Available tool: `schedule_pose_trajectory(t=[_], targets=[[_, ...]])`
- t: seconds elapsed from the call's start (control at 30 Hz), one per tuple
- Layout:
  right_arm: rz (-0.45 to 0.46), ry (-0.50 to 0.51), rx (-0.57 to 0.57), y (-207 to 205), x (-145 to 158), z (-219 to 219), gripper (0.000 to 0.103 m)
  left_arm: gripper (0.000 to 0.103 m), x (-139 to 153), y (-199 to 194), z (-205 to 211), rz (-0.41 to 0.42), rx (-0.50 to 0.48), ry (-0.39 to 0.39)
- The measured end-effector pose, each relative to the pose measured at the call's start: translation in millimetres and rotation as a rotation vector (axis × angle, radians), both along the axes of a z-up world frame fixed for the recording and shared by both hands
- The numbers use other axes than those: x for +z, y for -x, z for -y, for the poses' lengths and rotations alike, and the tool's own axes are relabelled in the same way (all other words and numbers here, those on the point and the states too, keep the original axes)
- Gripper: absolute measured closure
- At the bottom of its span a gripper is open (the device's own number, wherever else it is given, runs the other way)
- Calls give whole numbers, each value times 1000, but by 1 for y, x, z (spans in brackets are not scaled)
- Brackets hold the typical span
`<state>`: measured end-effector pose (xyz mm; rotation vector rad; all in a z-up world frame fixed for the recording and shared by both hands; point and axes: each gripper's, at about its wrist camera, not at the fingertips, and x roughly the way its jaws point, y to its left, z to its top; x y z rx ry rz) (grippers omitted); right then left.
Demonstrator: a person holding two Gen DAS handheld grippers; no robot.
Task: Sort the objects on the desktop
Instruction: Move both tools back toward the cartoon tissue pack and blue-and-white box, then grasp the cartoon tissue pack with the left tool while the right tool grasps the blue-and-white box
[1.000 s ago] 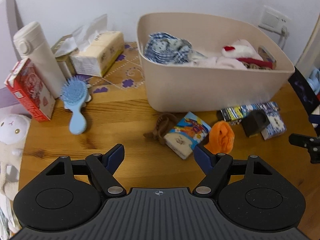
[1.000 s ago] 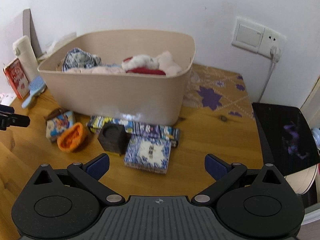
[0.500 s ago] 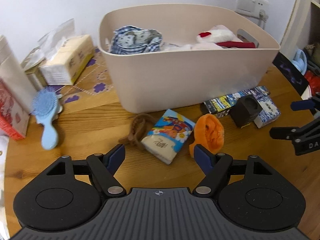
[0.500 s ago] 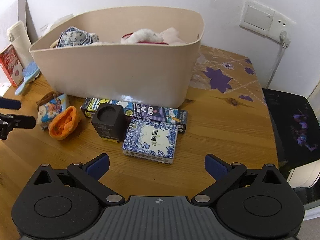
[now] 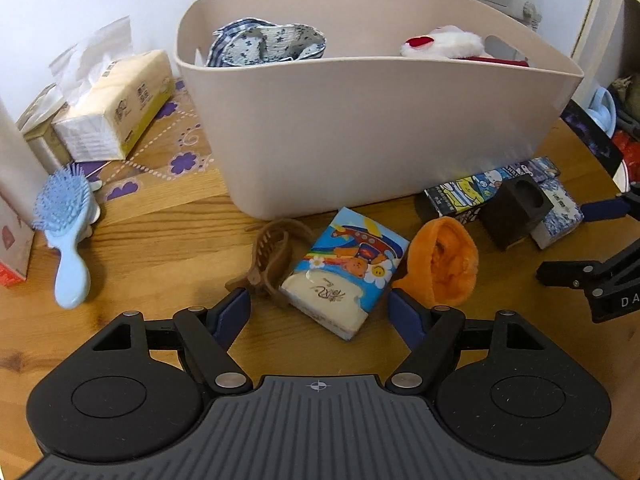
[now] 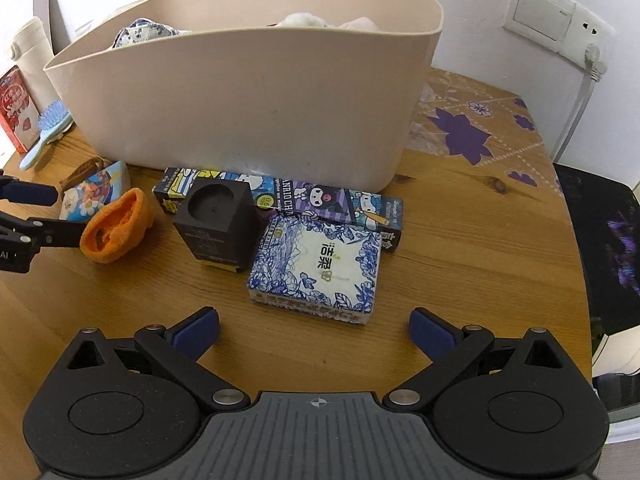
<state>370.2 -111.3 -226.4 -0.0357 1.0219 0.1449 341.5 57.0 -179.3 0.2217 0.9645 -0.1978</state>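
Left tongs (image 5: 319,312): jaws spread wide, nothing gripped, angled downward.
Right tongs (image 6: 314,326): jaws spread wide, nothing gripped, angled downward.

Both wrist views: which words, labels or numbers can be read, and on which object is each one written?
"洁柔": on the flat blue-and-white floral tissue pack.
"0.5 mm": green circle on the long cartoon-printed cardboard box; its other print is only partly legible.
"DA": white letters on the black right gripper, cut off at the frame edge.
Too small or blurred: the yellow tissue pack, the red carton, the rainbow cartoon tissue pack.
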Motion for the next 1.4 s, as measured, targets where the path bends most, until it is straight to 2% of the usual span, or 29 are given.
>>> schedule_pose_trajectory(t=[0.17, 0.43, 0.63, 0.77, 0.9, 1.0, 1.07, 1.23, 1.33, 1.4], targets=[[24, 3, 7, -2, -1, -4, 0, 26, -7, -6, 4, -15, -1, 1], [47, 0, 0, -3, -1, -6, 0, 26, -5, 2, 3, 19, 30, -20], [48, -1, -2, -2, 0, -6, 0, 26, 7, 2, -13, 47, 71, 26], [51, -4, -7, -2, 0, -8, 0, 26, 17, 0, -26, 40, 88, 113], [53, -4, -8, -2, -1, -8, 0, 26, 20, 1, -31, 55, 117, 92], [53, -4, -8, -2, -1, -8, 0, 26, 19, -3, -35, 41, 163, 89], [52, -4, -7, -2, -1, -8, 0, 26, 19, -4, -34, 14, 189, 116], [53, -3, -6, -2, -1, -8, 0, 25, 12, -2, -15, -41, 224, 131], [52, -3, -5, -2, -1, -8, 0, 25, 5, -9, -4, -62, 276, 119], [53, -4, 0, -2, -1, -7, 0, 25, 3, -14, 0, -71, 317, 142]])
